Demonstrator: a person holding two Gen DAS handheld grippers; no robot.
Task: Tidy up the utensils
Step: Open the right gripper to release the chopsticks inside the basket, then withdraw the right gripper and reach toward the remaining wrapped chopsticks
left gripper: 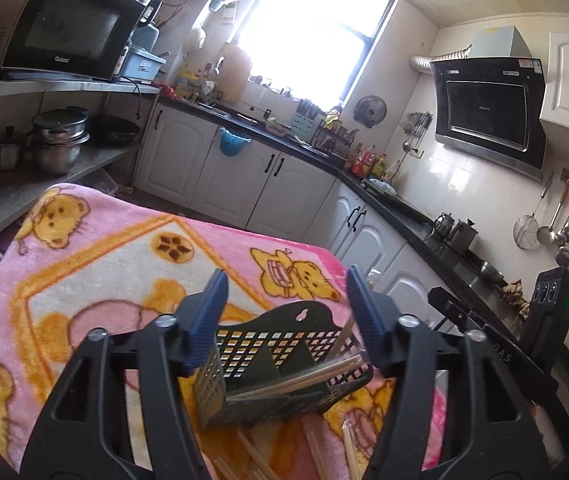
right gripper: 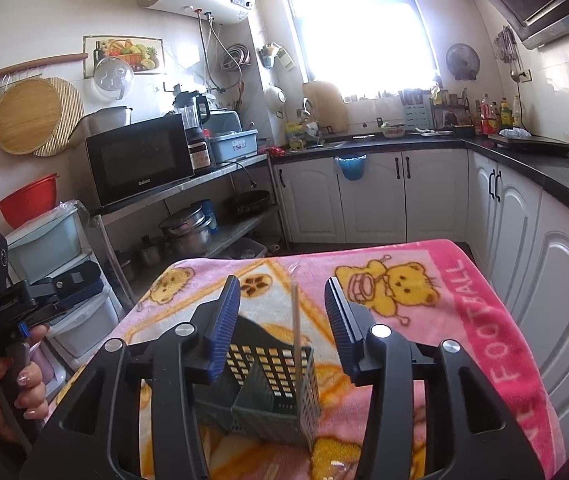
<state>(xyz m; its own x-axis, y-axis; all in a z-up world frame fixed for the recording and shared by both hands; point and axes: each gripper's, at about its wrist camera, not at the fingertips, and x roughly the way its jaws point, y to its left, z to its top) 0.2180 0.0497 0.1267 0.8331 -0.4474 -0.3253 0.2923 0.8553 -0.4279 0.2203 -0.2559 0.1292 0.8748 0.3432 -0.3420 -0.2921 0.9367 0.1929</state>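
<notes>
A dark green perforated utensil basket (left gripper: 284,340) stands on the pink bear-print blanket (left gripper: 104,248). Several wooden chopsticks (left gripper: 308,376) lean inside it. More loose chopsticks (left gripper: 350,452) lie on the blanket in front of it. My left gripper (left gripper: 286,280) hangs open just above the basket and its pads touch nothing. In the right wrist view the same basket (right gripper: 272,364) sits below my right gripper (right gripper: 282,282), which is open. One chopstick (right gripper: 295,320) stands upright in the basket and rises between the jaws, clear of both pads.
A hand (right gripper: 24,392) holds the left gripper's handle at the left edge. White cabinets (right gripper: 524,280) under a black counter run close along the blanket's right side. A metal shelf (right gripper: 220,240) with pots and a microwave (right gripper: 140,160) stands to the left.
</notes>
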